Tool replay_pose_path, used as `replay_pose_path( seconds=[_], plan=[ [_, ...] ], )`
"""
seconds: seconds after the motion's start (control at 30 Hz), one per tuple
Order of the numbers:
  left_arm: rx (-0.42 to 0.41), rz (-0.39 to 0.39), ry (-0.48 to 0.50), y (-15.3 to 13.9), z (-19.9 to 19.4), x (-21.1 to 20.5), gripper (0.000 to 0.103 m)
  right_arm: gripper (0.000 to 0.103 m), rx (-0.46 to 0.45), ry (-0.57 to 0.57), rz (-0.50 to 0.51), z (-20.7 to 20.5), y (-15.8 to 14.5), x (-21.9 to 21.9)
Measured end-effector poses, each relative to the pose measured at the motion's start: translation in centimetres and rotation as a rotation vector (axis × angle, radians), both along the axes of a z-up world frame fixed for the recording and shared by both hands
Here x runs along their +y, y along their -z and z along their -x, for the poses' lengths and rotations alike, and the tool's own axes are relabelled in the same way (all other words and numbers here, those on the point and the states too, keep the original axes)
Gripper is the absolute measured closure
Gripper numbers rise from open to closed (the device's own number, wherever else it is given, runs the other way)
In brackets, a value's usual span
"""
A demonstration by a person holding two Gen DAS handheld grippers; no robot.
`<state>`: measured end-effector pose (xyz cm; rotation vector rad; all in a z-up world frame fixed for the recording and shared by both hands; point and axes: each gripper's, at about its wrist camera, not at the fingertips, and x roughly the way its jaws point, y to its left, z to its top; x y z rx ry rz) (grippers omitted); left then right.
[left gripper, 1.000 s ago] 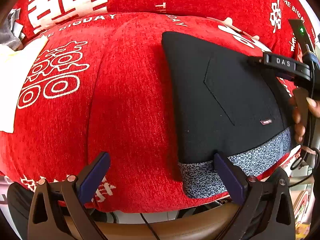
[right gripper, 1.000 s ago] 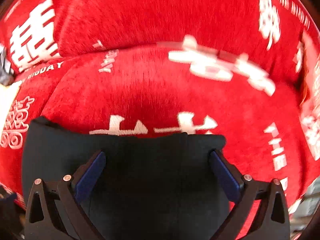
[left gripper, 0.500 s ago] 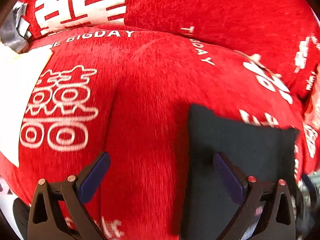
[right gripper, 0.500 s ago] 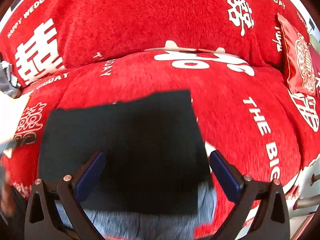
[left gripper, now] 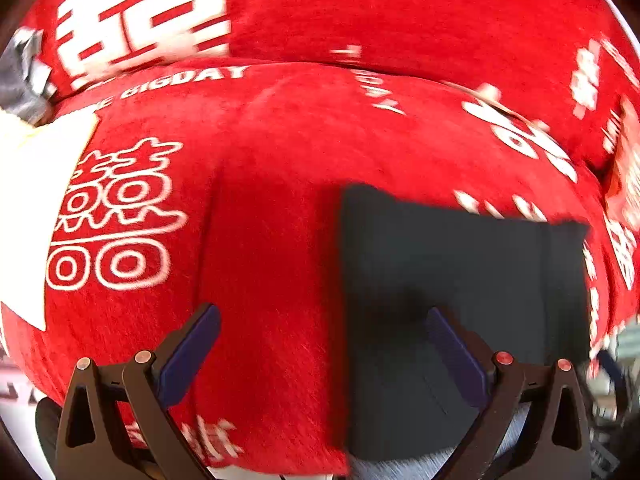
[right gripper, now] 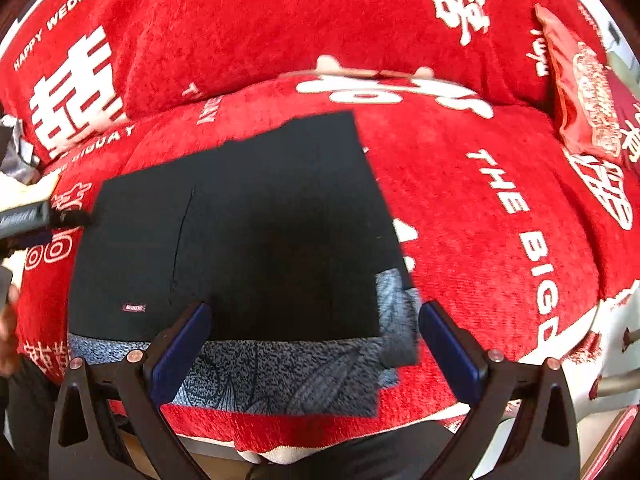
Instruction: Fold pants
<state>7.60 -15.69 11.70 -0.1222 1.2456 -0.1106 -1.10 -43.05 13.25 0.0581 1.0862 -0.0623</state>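
Pants (right gripper: 256, 240), folded black rectangle on plush sofa (right gripper: 500, 240)

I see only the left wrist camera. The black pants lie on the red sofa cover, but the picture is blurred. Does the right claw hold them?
Observer: No. The right claw is open, with nothing gripped between its fingers; the pants lie flat in front of it.
Operator: Where is the waistband?
Observer: The grey waistband runs along the near edge, closest to the right claw.
Operator: Is the fold tidy?
Observer: Not fully. At the right corner a grey flap sticks out beyond the black layer.
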Motion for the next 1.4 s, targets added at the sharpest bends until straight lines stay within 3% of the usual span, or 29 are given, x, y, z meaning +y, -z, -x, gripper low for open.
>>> replay_pose_path(
  seconds=[0.1,0.23,0.33,0.6,0.7,0.8,0.93,1.0,1.13,1.23,1.3,1.4],
  plan=[
    [-0.009,-0.001,0.05,0.0,1.7,-2.0,0.0,0.0,-0.026,-0.066,0.02,0.3,-0.3,1.6],
    [0.034,-0.059,0.104,1.9,2.2,-3.6,0.0,0.0,0.035,-0.134,0.026,0.6,1.7,3.0],
    [0.033,-0.032,0.094,1.8,2.3,-3.1,0.0,0.0,0.024,-0.158,0.05,1.3,1.6,3.1],
    [-0.01,0.008,0.169,0.2,3.1,-4.0,0.0,0.0,0.021,-0.021,-0.02,1.4,1.0,-4.0],
    [-0.001,0.016,0.179,0.4,3.0,-4.4,0.0,0.0,0.015,0.018,-0.102,0.8,1.0,-6.1],
    [0.047,0.056,0.197,1.8,2.5,-4.8,0.0,0.0,0.009,-0.029,-0.244,-0.5,1.7,-7.1],
    [0.095,0.137,0.181,3.5,1.8,-4.7,0.0,0.0,0.119,-0.077,-0.349,-3.4,5.7,-7.1],
    [0.114,0.191,0.16,4.1,1.5,-4.3,0.0,0.0,0.118,-0.094,-0.423,-4.1,6.8,-6.6],
    [0.15,0.253,0.112,5.0,0.7,-4.3,0.0,0.001,0.089,-0.15,-0.376,-4.6,6.5,-4.2],
    [0.124,0.245,0.137,4.1,0.9,-4.6,0.017,0.021,0.07,-0.158,-0.345,-4.1,5.2,-3.3],
    [0.099,0.26,0.154,3.2,1.2,-4.1,0.041,0.046,0.052,-0.157,-0.367,-3.5,3.7,-3.6],
    [0.11,0.356,0.123,2.8,1.0,-2.4,0.054,0.053,0.023,-0.164,-0.358,-2.9,1.5,-2.6]
  ],
)
